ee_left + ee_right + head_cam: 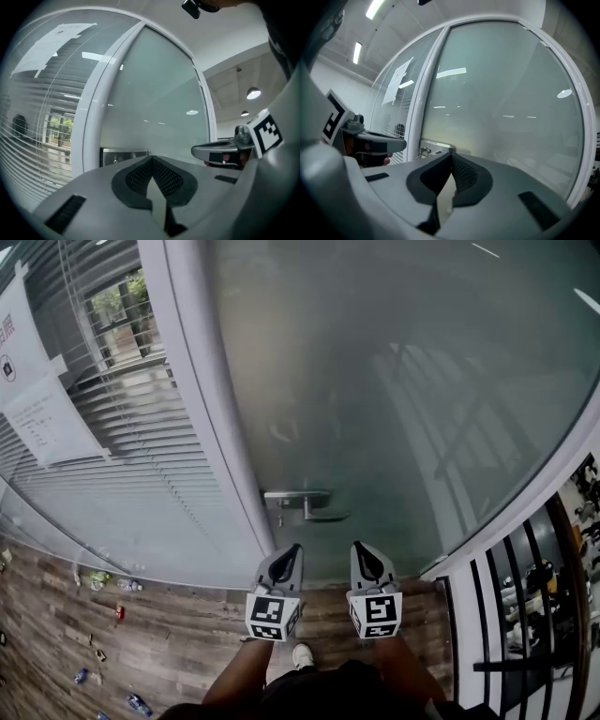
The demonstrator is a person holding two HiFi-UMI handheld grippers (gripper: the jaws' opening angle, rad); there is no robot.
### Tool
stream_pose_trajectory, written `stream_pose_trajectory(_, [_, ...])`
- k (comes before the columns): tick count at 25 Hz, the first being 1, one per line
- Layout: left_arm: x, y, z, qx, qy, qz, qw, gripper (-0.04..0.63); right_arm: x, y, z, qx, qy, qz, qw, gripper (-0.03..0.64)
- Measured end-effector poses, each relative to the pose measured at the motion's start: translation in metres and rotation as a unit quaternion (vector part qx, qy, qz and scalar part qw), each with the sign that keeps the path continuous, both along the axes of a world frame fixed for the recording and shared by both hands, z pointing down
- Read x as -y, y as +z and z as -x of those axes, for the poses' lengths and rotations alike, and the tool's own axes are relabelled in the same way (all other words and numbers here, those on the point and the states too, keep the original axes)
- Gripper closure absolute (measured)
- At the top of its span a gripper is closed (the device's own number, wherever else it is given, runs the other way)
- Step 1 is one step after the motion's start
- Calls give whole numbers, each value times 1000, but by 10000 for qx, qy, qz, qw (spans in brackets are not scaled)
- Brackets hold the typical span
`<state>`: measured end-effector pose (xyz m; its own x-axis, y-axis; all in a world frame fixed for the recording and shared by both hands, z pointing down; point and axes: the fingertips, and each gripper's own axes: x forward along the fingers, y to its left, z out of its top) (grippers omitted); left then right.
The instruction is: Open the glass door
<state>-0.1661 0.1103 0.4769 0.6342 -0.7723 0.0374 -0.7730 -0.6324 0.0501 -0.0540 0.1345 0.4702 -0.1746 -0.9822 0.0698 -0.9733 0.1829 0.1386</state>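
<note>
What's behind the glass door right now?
The glass door is frosted, so only pale streaks and reflections show on it above the lever handle; whatever lies behind is hidden. Left of the frame, the slatted blinds let through a glimpse of greenery.

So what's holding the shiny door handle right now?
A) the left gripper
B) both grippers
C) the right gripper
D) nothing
D: in the head view the door handle sits free on the glass door, with the left gripper and right gripper both shut, empty and short of it.
</note>
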Motion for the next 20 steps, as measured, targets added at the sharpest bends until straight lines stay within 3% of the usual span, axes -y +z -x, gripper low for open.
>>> stream_pose_trajectory(11, [33, 21, -2, 102, -17, 138, 9999, 592, 46, 4, 35, -356, -1109, 434, 9922, 600])
stream_pose_trajectory(14, [46, 28, 1, 129, -105, 157, 9997, 592, 62, 0, 41, -629, -1388, 474, 9872, 560])
stream_pose_trajectory(17, [54, 32, 1, 149, -172, 213, 9995, 592, 74, -1, 50, -1287, -1851, 567, 9726, 540])
stream_pose_trajectory(20, [56, 37, 1, 185, -234, 317, 9991, 592, 82, 4, 63, -2124, -2475, 746, 9424, 515])
